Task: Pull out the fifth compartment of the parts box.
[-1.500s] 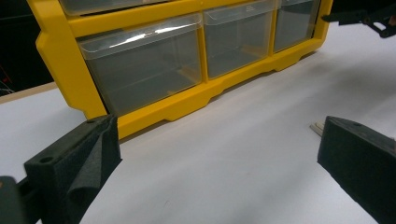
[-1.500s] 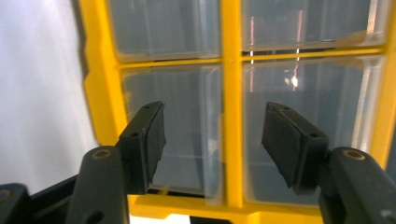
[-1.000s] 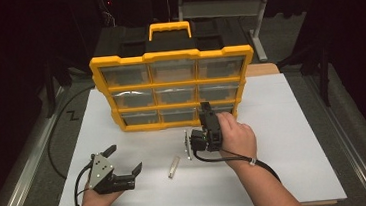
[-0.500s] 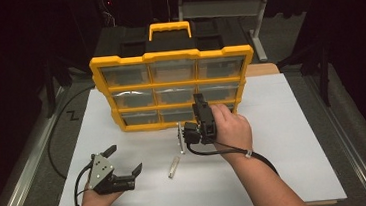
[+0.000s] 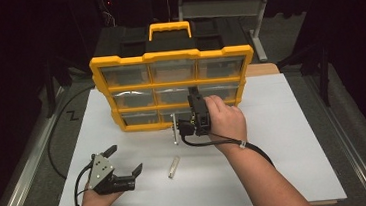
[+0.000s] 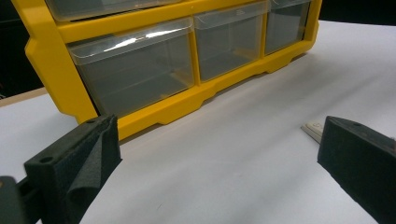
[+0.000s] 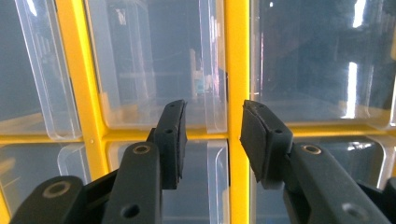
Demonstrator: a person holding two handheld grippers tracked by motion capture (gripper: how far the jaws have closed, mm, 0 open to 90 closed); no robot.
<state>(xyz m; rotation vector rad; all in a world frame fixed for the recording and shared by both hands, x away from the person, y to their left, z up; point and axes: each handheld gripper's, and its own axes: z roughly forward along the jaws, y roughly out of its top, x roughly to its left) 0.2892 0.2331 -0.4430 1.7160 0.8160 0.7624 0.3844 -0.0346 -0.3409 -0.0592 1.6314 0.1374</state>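
**Lining up the right tongs on a drawer front**

Closing in on the yellow drawer box (image 5: 172,55), which stands upright at the far side of the white sheet (image 5: 285,144) w/ its clear drawers facing the person. That facing is prob. why the right tongs (image 5: 192,94) come at it level, not from above. A drawer front can only be pinched head-on.

Right tongs: gap narrow, jaws have just been closing, nothing between the pads yet. In the right gripper view the gap (image 7: 212,135) sits over the yellow upright (image 7: 237,70) btw two drawers, w/ the side edge of the clear drawer (image 7: 149,70) just left of it. Looks like middle row, but can't tell which drawer is meant. Pads not touching plastic as far as I can see.

Right hand (image 5: 227,121): raised off the sheet, forearm running in from the lower right, wrist about straight, cable looping below it.

Left tongs (image 5: 125,158): jaws wide, empty, lying on the sheet near the front left, pointed toward the box. Left hand (image 5: 95,198) just rests behind them, parked out of the way. A small pale strip (image 5: 174,167) lies loose on the sheet btw the two hands, near the left tongs' right jaw in the left gripper view (image 6: 314,129), untouched.
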